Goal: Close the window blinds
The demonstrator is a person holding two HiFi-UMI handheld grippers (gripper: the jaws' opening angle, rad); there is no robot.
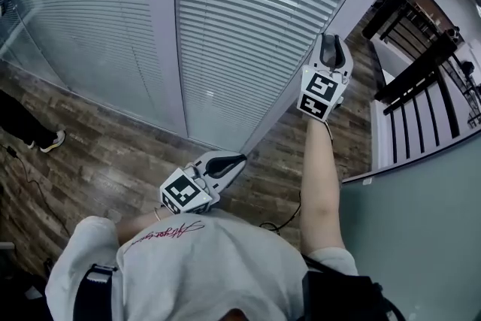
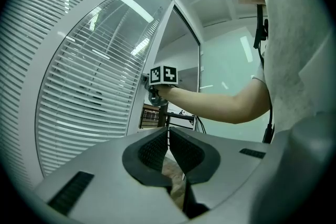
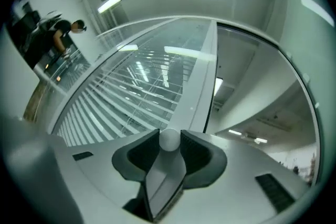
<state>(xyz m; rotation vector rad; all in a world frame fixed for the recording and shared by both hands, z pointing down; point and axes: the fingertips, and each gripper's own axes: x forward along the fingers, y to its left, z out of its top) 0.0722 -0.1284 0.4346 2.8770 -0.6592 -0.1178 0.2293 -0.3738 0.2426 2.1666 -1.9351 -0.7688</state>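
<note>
White slatted blinds hang behind a glass wall, with a second panel to the left of a pale mullion. My right gripper is raised at the right frame post. In the right gripper view its jaws are shut on a white rod with a rounded end, the blind wand, in front of the slats. My left gripper is held low near my body. Its jaws are shut with nothing between them. The right gripper shows in the left gripper view beside the blinds.
Dark wood floor runs under the glass wall. A black railing stands at the upper right and a pale wall at the right. Another person's shoe is at the far left. A person stands far off.
</note>
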